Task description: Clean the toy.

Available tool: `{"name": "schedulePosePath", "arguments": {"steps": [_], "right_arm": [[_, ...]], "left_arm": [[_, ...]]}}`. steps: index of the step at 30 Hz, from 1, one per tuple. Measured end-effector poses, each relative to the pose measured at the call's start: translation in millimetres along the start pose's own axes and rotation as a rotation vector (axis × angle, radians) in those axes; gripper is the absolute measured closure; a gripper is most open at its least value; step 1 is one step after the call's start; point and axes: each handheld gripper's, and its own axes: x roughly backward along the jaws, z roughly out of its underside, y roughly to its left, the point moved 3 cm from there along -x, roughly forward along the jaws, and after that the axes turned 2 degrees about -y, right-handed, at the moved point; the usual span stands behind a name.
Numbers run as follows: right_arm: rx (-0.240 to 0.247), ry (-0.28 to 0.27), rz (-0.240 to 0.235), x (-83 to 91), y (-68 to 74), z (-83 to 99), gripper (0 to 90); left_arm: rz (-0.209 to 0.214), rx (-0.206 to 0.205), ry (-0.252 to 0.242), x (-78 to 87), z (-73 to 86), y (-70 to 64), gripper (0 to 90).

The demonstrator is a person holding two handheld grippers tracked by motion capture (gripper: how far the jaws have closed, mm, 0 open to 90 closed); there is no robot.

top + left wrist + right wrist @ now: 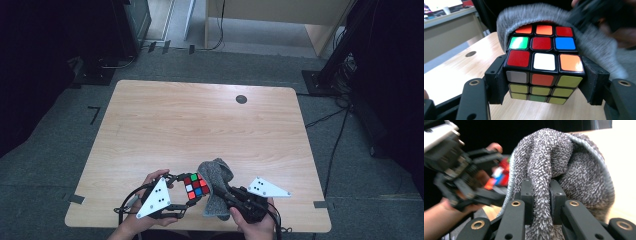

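Near table's (150, 120) front edge, left gripper (181, 196) clamps the Rubik's cube (195, 186), right gripper (223, 192) pinches the grey cloth (216, 172) draped against cube's far side; open tabletop beyond.

Both grippers are black, with blocky jaw pads on flat linkage arms pinned by brass-coloured rivets (small dark screw holes beside them). The left gripper (179, 196) and the right gripper (218, 192) each carry a pale grey three-cornered plate dotted with black marks. Thin black cables trail from their rear ends.
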Motion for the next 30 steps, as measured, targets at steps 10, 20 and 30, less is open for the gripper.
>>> {"name": "schedulePosePath", "arguments": {"steps": [10, 20, 30], "right_arm": [[-0.017, 0.004, -0.015, -4.2, -2.2, 4.3, 78.7], [0.018, -0.071, -0.059, 4.8, 9.4, -7.1, 77.4], [-0.001, -0.023, -0.053, -6.2, -7.0, 8.1, 78.4]], "left_arm": [[0.032, 0.083, -0.072, 9.0, -5.3, 8.2, 33.6], [0.000, 0.018, -0.013, 1.7, 2.3, 3.1, 33.7], [0.009, 0.169, -0.150, 18.7, -7.7, 19.9, 33.7]]}}
